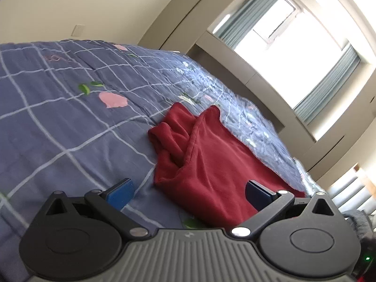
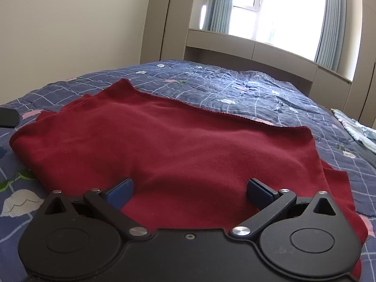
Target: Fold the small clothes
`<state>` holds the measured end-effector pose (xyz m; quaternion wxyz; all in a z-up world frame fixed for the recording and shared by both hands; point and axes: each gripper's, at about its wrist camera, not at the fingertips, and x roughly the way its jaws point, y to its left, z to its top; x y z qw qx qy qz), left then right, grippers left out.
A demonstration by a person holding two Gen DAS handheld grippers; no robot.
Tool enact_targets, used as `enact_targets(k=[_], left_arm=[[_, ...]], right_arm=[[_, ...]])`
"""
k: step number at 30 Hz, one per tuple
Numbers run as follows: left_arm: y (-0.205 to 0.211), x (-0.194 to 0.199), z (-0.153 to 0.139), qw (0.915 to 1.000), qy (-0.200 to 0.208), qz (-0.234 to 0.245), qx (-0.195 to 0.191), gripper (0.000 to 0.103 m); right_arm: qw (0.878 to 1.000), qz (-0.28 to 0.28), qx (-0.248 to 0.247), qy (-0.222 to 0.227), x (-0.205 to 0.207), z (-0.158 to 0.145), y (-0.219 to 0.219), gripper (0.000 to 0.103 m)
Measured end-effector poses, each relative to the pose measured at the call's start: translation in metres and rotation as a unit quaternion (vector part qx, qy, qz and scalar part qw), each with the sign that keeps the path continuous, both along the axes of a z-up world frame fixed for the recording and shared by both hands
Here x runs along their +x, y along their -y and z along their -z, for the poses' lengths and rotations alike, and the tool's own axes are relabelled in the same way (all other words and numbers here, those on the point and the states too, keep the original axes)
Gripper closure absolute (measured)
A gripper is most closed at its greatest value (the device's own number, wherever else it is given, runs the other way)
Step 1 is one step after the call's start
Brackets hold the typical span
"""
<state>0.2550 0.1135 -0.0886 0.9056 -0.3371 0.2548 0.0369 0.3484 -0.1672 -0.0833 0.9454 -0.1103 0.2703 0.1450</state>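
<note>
Item: red garment, small, soft knit. Spread across the blue checked quilt, roughly midway over the bed. Broad flat panel with a straight hemmed far edge toward the window; a second layer peeking out beneath the panel's window-side corner, so judged already doubled over at least once. Bunched, rolled end (sleeve or loose flap, cannot tell which) at the garment's far end in the left wrist view, untidy, not yet tucked flat.

Left gripper: jaws wide apart, empty, hovering at the garment's near edge, one finger over bare quilt, the other over red cloth.

Right gripper: jaws wide apart, empty, low over the garment's near portion; contact with cloth not determinable.

Progress: partway. Done, by appearance: a first fold, main panel smooth. Outstanding: rumpled end to flatten or fold in, at least one further fold to a compact bundle.

Also listed: pale blue cloth beyond the garment, at the quilt's right edge, unfolded; possibly next in line.
</note>
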Motion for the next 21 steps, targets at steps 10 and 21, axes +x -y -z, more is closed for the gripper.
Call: enact_targets(k=[10,21], left_arm=[[0.020,0.017,0.002,0.9988,-0.022,-0.033,0.030,0.006],[0.027,0.017,0.005,0.9985,-0.023,-0.048,0.017,0.032]], right_arm=[[1.000,0.000,0.003,-0.004,0.001,0.000,0.002,0.000],[1.000,-0.001,0.009,-0.007,0.002,0.000,0.003,0.000]])
